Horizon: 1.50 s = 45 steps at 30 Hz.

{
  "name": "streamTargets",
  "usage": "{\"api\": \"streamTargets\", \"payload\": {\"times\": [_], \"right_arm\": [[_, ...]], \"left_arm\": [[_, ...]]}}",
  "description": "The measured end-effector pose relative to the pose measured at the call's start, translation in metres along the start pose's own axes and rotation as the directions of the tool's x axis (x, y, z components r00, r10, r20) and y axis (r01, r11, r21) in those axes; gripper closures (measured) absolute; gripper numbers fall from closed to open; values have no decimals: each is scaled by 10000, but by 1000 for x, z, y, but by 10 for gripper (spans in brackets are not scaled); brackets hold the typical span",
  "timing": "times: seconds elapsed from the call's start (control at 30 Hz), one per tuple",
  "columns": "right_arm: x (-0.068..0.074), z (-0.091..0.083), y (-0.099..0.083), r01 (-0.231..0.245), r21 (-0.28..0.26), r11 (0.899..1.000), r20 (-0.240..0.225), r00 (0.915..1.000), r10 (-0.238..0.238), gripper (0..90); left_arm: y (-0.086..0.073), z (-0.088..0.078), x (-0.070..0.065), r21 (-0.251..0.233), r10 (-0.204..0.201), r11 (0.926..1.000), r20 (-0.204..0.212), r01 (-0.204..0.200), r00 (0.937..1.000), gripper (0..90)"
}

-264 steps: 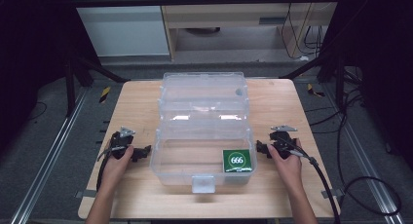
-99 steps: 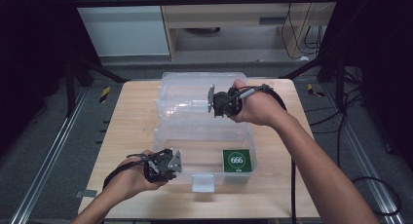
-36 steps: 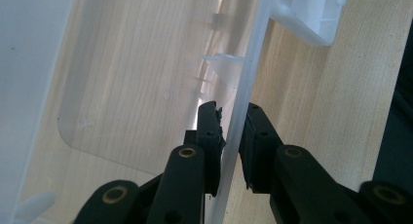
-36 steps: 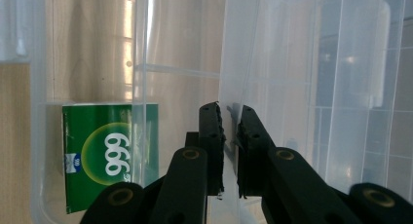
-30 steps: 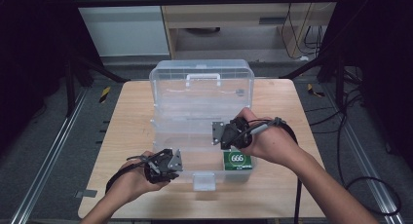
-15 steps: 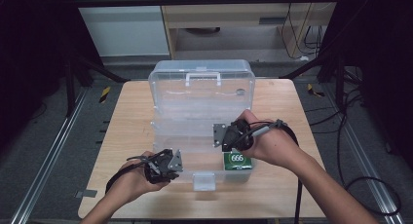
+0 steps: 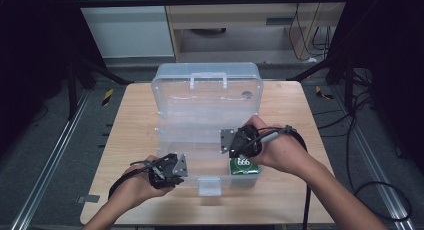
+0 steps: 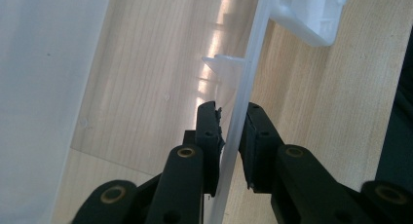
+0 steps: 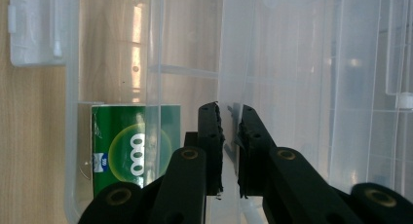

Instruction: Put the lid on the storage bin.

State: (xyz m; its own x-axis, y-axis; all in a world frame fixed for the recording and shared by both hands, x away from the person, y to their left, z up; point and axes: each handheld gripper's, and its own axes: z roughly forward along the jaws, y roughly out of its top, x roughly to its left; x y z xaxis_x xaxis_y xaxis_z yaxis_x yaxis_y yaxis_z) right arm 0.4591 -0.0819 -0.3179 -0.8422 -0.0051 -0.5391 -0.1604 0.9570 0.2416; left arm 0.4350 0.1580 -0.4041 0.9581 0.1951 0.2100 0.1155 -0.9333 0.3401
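A clear plastic storage box (image 7: 165, 140) sits mid-table with its lid (image 7: 207, 90) standing upright at the back. A green pack marked 666 (image 7: 244, 166) lies in the box's front right corner. My left gripper (image 7: 181, 166) is at the front left, shut on the box's thin front wall (image 8: 243, 87), which runs between the jaws. My right gripper (image 7: 226, 140) is over the box's right half, above the green pack (image 9: 124, 151). Its jaws (image 9: 229, 114) are shut on a thin clear plastic panel (image 9: 229, 63) inside the box.
The box's white latch (image 7: 209, 186) hangs at the front middle, also showing as the latch (image 8: 311, 14) ahead of my left gripper. Bare wooden table (image 7: 125, 120) lies to either side of the box. Black frame posts and cables surround the table.
The lid, earlier flat behind the box, was lifted by my right gripper and stands upright. Over the last second my right gripper shifted only slightly; the left stayed on the front wall.
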Motion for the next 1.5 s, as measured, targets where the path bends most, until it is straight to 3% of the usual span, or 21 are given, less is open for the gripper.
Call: {"api": "streamTargets", "payload": {"times": [0.6, 0.73, 0.9, 1.03, 1.07, 1.17, 1.27, 1.37, 1.43, 1.47, 1.5], "right_arm": [[2, 0, -1, 20, -10, 10000, -226, 9997, -20, 820], [1, 0, -1, 20, -26, 10000, -238, 9997, -21, 819], [1, -1, -2, 7, -49, 10000, -239, 9997, -8, 818], [1, 0, -2, -46, -77, 10000, -240, 9997, 44, 817], [1, 0, -2, -47, -81, 10000, -235, 9997, 45, 816], [2, -1, -3, -1, -80, 10000, -183, 9998, 0, 815], [3, -1, -4, -46, -144, 9999, -204, 9998, 44, 814], [4, -1, -4, -38, -133, 9999, -207, 9998, 35, 814], [4, -1, -4, -31, -116, 9999, -181, 9998, 29, 813], [5, -1, -4, -29, -130, 9999, -172, 9998, 27, 812], [5, -1, -4, -16, -126, 9999, -171, 9999, 14, 812]], "left_arm": [[0, 0, 0, -8, 116, 9999, -34, -116, 9999, 782], [-1, -6, -2, -302, 81, 9995, -366, -92, 9993, 724], [-1, -31, -6, -1327, -124, 9911, -63, 114, 9999, 587], [1, -57, -7, -2429, -293, 9694, 308, 359, 9991, 569], [0, -65, -4, -2844, -472, 9570, 409, 569, 9981, 570], [-3, -84, 5, -3418, -1048, 9338, 215, 1058, 9943, 615], [-10, -100, 16, -3907, -1665, 9078, -17, 1526, 9860, 691], [-18, -112, 27, -4253, -2334, 8828, -287, 1994, 9720, 762], [-23, -116, 34, -4323, -2752, 8722, -465, 2290, 9603, 795], [-26, -118, 39, -4366, -3080, 8624, -508, 2563, 9500, 820], [-29, -120, 44, -4422, -3479, 8499, -626, 2865, 9354, 847]]}}
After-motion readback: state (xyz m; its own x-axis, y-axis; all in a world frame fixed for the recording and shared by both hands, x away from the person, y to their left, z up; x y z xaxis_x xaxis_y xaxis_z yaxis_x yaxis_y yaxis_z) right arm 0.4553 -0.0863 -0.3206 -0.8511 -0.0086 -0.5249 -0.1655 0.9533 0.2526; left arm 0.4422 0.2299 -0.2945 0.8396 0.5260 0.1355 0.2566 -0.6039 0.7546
